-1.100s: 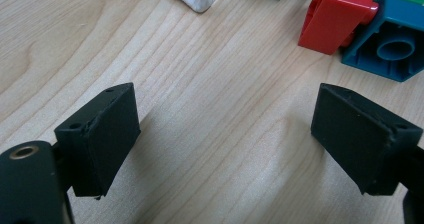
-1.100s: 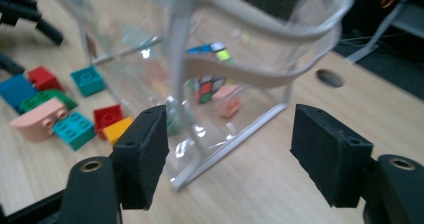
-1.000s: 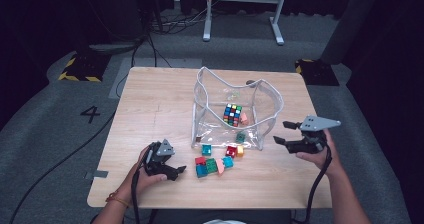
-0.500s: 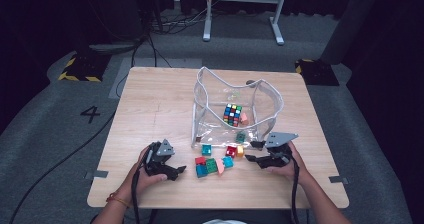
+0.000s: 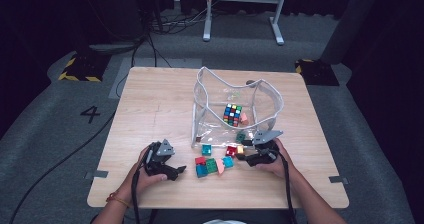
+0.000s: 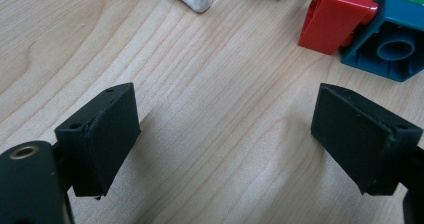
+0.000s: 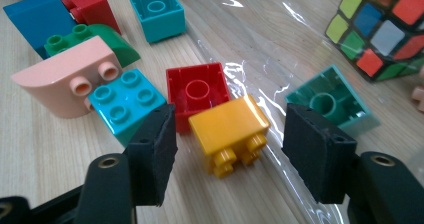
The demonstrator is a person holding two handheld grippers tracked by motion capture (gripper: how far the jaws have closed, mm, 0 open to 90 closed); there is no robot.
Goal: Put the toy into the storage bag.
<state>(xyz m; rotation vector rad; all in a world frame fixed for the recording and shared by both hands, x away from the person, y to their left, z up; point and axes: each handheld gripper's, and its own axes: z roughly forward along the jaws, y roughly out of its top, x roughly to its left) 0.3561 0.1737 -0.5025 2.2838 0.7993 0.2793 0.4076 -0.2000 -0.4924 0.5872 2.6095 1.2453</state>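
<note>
Straddling the yellow brick (image 7: 231, 132), the right gripper (image 7: 230, 154) is standing open with a black jaw on either side and neither pad pressing; its jaws have just been opening a little, with the brick between them. In the right gripper view the brick is lying just below centre, its long axis running across the gap from jaw to jaw, its studs facing the lower edge, touching the red brick (image 7: 196, 88) above it. In the high view the left gripper (image 5: 172, 171), also open and holding nothing, is resting lower left, farther from the brick.
</note>
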